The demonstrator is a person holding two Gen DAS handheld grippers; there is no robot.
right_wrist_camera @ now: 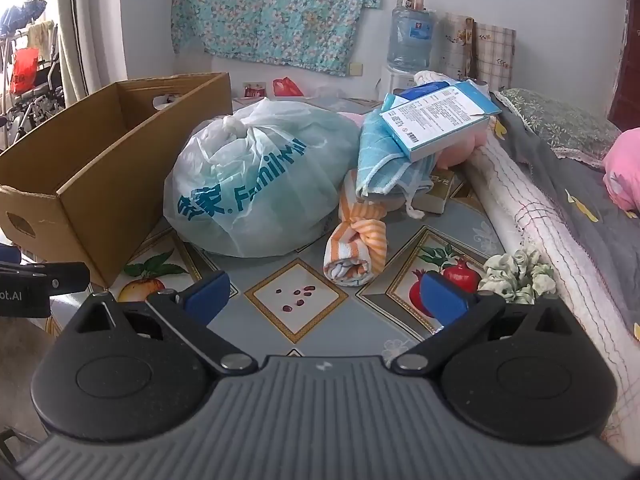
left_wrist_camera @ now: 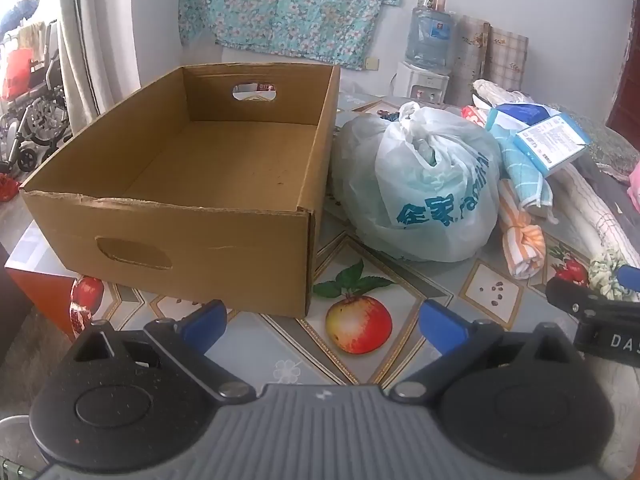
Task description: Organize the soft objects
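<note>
My right gripper (right_wrist_camera: 326, 296), jaws apart and empty, sits nearest the orange striped towel roll (right_wrist_camera: 357, 246), dead ahead on the tabletop, long axis pointing away. Left gripper (left_wrist_camera: 324, 320) also apart, facing the empty cardboard box (left_wrist_camera: 192, 184).

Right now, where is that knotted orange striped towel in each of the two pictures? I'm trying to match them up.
Left wrist view: the orange towel lies right of centre, just right of the plastic bag.
Right wrist view: the orange towel lies near the centre, at the bag's lower right, below the blue towel.
Shared landmark: the cardboard box, left of the bag in both.
</note>
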